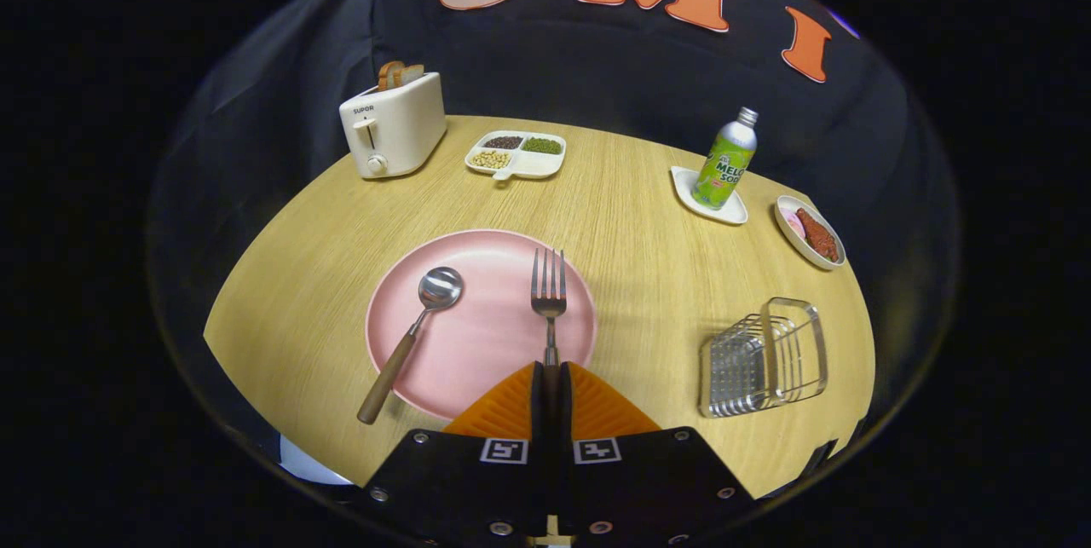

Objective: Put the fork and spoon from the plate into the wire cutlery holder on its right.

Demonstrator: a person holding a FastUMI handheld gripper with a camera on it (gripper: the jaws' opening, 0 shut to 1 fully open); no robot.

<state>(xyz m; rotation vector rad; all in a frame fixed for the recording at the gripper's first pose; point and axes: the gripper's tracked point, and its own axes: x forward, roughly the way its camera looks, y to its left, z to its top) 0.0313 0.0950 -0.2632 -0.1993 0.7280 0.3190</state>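
Spoon (pixel 411 338) untouched, lying across the pink plate (pixel 477 335), handle hanging over its near-left rim. Fork (pixel 549 297) also on the plate, but tongs (pixel 551 371) are clenched on its handle, so step one is in hand. Wire cutlery holder (pixel 764 357) to the right on the counter (pixel 648 224) is empty; both pieces left.

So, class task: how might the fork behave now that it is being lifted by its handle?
The fork looks like rigid metal, so it probably won't bend. The gripper is shut on its thin handle with the tines far ahead, so it may pivot or droop. The polished handle might also slip between the orange fingers as it travels toward the wire holder.
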